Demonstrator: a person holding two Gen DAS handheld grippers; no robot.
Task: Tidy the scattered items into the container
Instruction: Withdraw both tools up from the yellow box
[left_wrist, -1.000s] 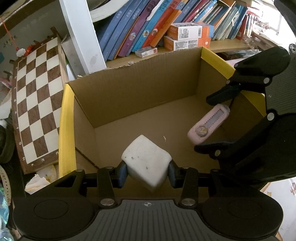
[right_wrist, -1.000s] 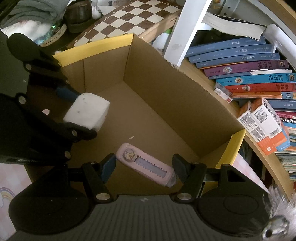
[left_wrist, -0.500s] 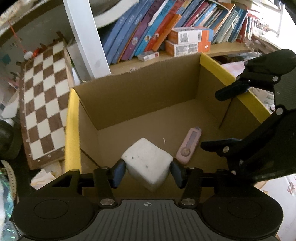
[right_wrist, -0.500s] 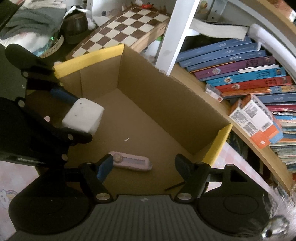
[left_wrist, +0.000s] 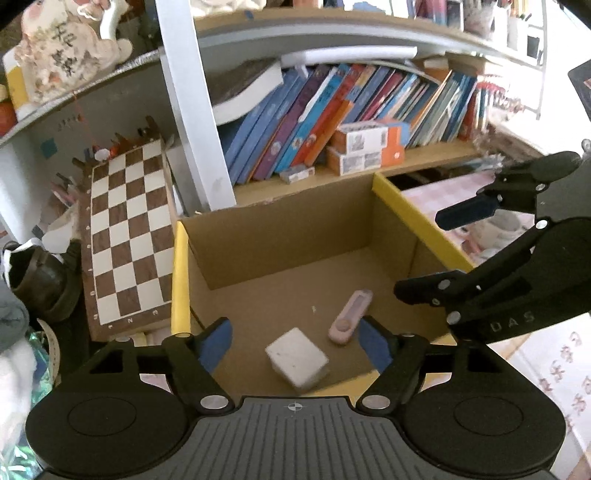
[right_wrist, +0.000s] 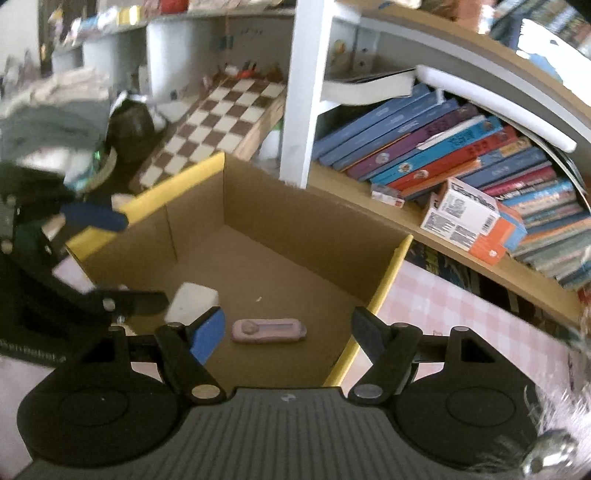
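A cardboard box (left_wrist: 280, 236) with yellow-taped rims (right_wrist: 388, 280) stands open below both grippers. On its floor lie a white foam block (left_wrist: 297, 357) and a pink utility knife (left_wrist: 351, 312). In the right wrist view the block (right_wrist: 192, 300) lies left of the knife (right_wrist: 269, 331). My left gripper (left_wrist: 295, 345) is open and empty, raised above the box's near edge. My right gripper (right_wrist: 286, 332) is open and empty above the box's near right corner. The right gripper also shows in the left wrist view (left_wrist: 495, 258).
A chessboard (left_wrist: 125, 236) leans left of the box. A bookshelf with slanted books (left_wrist: 332, 110) and orange-white cartons (right_wrist: 469, 221) runs behind it. A white post (left_wrist: 192, 103) stands at the back. A pink checked cloth (right_wrist: 461, 314) covers the table to the right.
My left gripper opened and the white block dropped to the box floor. Both grippers rose up and back from the box. The knife lies where it fell.
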